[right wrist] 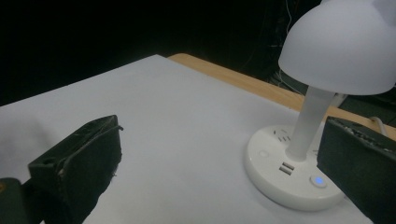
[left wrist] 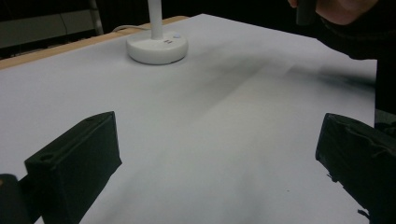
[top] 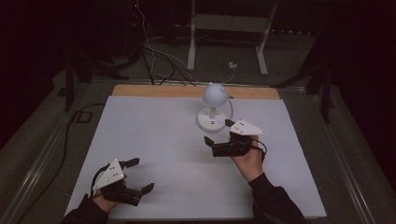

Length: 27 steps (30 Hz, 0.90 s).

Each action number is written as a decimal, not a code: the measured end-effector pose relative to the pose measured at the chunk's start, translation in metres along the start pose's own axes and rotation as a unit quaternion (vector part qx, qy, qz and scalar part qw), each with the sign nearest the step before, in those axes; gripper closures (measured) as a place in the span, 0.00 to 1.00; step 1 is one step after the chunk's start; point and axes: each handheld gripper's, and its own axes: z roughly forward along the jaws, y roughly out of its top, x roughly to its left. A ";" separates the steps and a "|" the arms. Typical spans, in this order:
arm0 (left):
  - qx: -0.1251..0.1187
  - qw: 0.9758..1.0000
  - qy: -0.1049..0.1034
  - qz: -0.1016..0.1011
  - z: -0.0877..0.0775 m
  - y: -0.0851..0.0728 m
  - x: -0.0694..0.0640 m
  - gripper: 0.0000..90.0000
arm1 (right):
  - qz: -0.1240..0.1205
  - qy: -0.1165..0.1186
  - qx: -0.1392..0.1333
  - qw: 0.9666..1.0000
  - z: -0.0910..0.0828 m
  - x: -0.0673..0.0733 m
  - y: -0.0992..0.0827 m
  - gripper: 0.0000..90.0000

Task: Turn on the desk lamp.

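— what have you got on the high view?

— i see a white tabletop (top: 154, 140) in a dim room, with a strip of bare wood along its far edge. a small white desk lamp (top: 214, 100) stands toward the far side, right of centre, its round shade over a disc base (top: 212, 120). a white cord runs from behind it off the far edge.

— and the tongs?

— my left tongs (top: 138, 175) sit at the near left corner, low over the tabletop, jaws spread wide with nothing between them. my right tongs (top: 217, 132) are just beside the lamp's base, on its near right side, held in a hand (top: 250, 161) with a dark sleeve. their jaws are parted too and grip nothing.

— closer detail on the lamp?

— in the right gripper view the lamp (right wrist: 327, 93) stands close ahead. its base (right wrist: 275, 179) lies partly behind the right-hand jaw, and i can't tell whether they touch. i can make out two usb ports (right wrist: 286, 169), a glowing blue button (right wrist: 318, 180) and socket slots on the base.

— the left gripper view?

— bare white surface between the open jaws, the lamp base (left wrist: 157, 46) well ahead, the other hand (left wrist: 343, 9) at upper right.
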 end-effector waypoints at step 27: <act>0.000 1.000 -0.002 -0.001 0.000 0.000 0.000 0.00 | 0.008 -0.060 0.003 0.998 0.046 -0.009 0.002 0.00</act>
